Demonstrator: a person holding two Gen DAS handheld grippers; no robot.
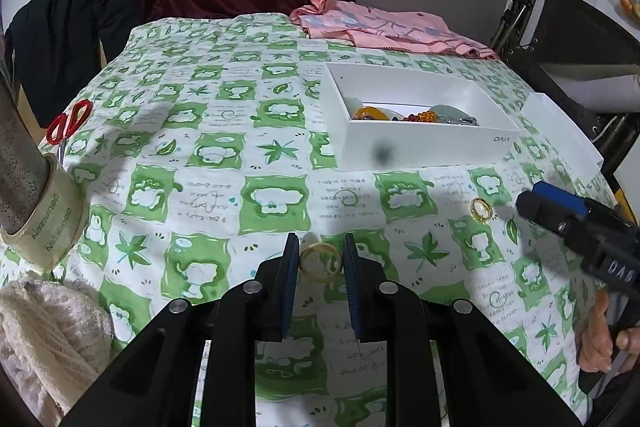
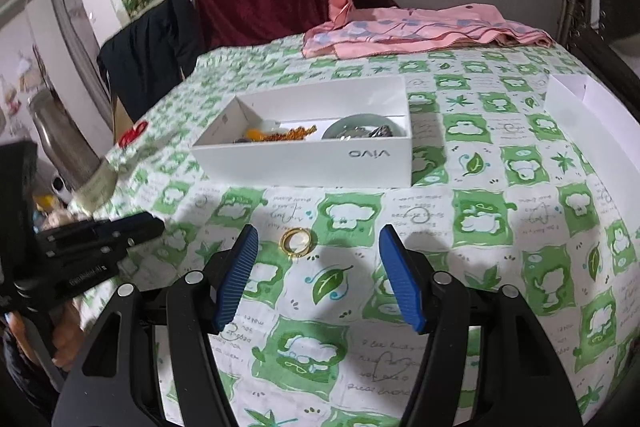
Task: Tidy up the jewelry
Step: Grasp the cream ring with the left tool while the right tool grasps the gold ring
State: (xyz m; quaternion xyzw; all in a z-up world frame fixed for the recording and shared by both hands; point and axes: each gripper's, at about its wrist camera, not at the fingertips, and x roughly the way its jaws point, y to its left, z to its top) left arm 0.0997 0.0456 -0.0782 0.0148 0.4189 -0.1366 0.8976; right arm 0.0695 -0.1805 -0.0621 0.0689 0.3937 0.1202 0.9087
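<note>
Green-and-white checked cloth covers the surface; a white box with mixed jewelry sits toward the far right. Left tool is clamped on a pale gold ring, pads pressing its two sides, ring lying roughly flat with its hole facing up, low over the cloth. Second gold ring lies flat on the cloth, hole up, just ahead of the right tool and left of its midline, touching neither pad. Right tool's jaws stand apart, nothing between them. Red scissors at far left edge, pink cloth at the back.
</note>
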